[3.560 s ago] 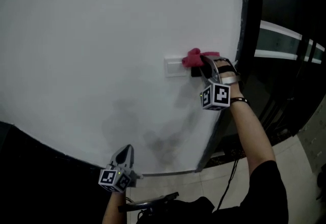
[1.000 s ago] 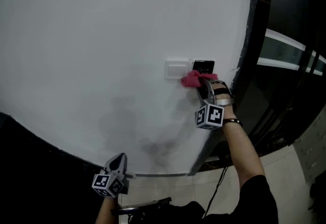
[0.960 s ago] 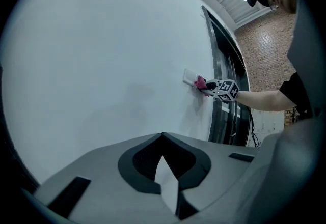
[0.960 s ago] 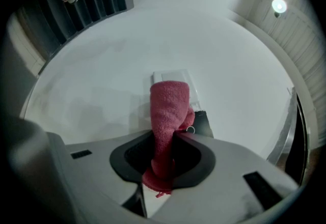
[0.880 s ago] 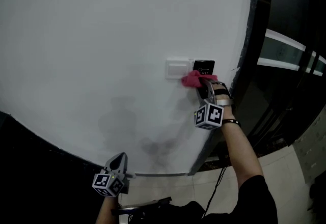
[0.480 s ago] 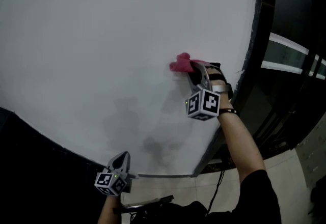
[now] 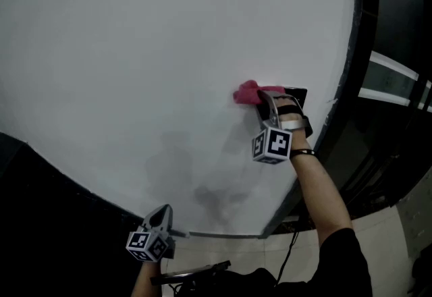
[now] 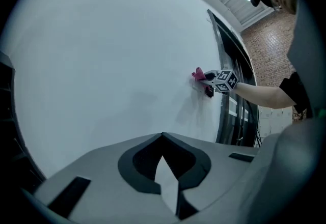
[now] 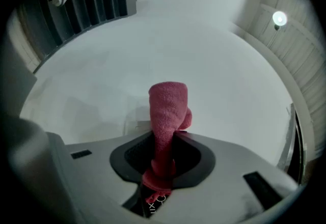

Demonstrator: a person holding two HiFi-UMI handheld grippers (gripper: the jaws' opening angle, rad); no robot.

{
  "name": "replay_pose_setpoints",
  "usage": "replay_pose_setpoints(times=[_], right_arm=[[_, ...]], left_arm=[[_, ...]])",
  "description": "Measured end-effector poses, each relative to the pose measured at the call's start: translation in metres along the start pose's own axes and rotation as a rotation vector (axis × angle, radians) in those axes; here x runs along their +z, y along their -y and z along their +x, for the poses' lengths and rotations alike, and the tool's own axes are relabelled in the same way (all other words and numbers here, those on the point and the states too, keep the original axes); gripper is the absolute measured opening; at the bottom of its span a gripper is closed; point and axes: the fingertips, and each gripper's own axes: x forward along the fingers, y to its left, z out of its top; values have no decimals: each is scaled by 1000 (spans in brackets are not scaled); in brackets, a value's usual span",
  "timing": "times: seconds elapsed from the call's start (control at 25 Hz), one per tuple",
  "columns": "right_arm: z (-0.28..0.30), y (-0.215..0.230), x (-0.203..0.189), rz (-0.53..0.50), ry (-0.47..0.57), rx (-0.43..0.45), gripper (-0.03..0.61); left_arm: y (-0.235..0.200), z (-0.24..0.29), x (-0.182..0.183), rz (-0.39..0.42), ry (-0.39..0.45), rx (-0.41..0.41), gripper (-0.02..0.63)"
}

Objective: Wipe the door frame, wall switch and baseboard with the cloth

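R gripper (image 7: 262,97): held up at mid-wall, jaws closed on the pink cloth (image 7: 248,92), which is pinched between the pads & sticks out past the tips.
Cloth end: bunched & pressed to the white wall (image 7: 135,52), just left of a small black panel (image 7: 300,94).
Wall switch (image 9: 135,126): covered by the cloth in head view — only a faint plate edge is seen in the right gripper view, just left of the cloth.
L gripper (image 7: 166,212): held low near the wall's foot, well apart from the cloth; jaws brought together, nothing between them.
Door frame (image 7: 356,52): dark, at right of the wall, near R gripper but not touched.
Wall foot: a thin pale strip (image 7: 223,235) is seen just right of L gripper.
Forearm (image 7: 324,187): stretched up to R gripper — dark sleeve at the elbow.
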Motion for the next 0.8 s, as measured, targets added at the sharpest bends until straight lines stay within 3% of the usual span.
replay_pose_setpoints(times=[0.36,0.8], right_arm=[[-4,-34,-6,10,-28,27,89],[-4,-55,-11,37,-38,52,89]], left_arm=[[7,2,-10,23,-53,-17,0],[23,6,-25,-7,-75,-62,0]])
